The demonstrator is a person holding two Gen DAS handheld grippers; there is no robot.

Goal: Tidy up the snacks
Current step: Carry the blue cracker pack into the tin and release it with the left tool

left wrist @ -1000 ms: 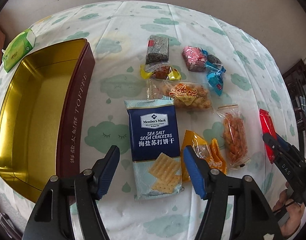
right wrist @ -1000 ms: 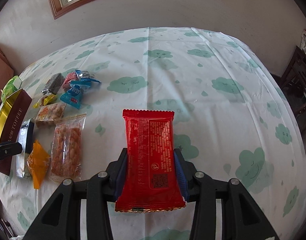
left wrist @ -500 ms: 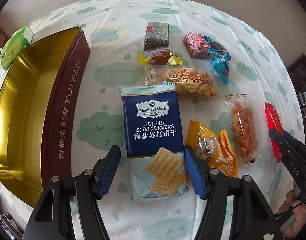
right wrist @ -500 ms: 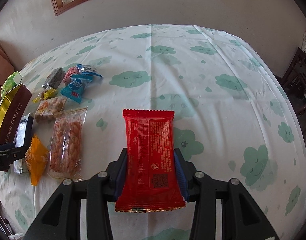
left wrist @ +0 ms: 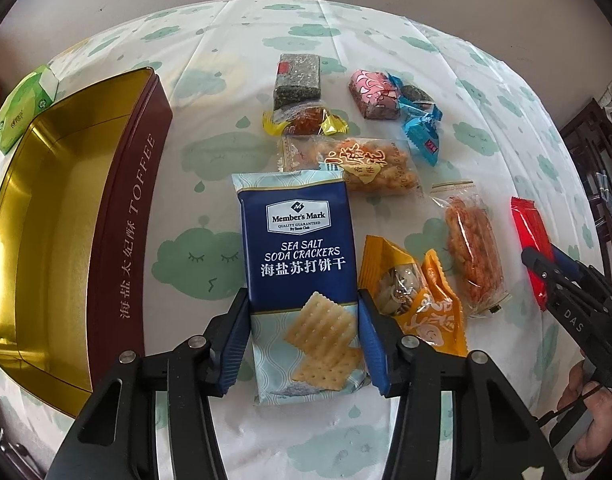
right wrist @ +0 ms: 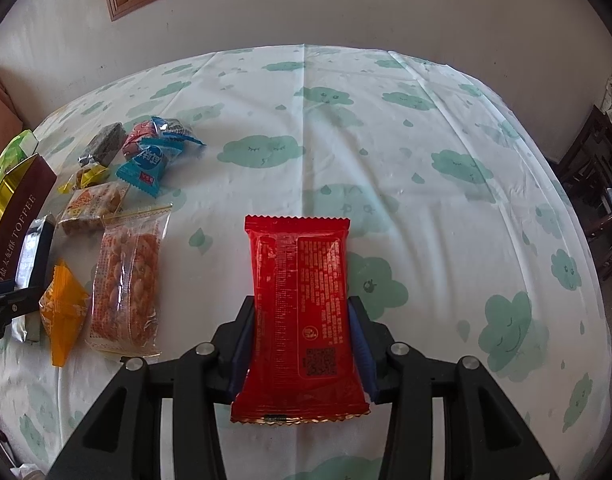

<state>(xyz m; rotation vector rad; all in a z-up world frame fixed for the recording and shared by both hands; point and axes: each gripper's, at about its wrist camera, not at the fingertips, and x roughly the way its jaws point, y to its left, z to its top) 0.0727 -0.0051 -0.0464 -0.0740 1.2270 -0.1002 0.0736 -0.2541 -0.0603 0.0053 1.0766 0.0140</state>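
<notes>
Since the open gold-lined maroon toffee tin waits empty, the left gripper clamps the blue soda-cracker packet just right of it on the desk, while the right gripper grips a red foil packet farther right, likely both bound for it.

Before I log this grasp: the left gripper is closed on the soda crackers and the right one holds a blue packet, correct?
Not quite. The packet in the right gripper is red, not blue; the right wrist view shows it clamped between the fingers. The rest stands: the left gripper is closed on the soda crackers, as the left wrist view shows.
</notes>
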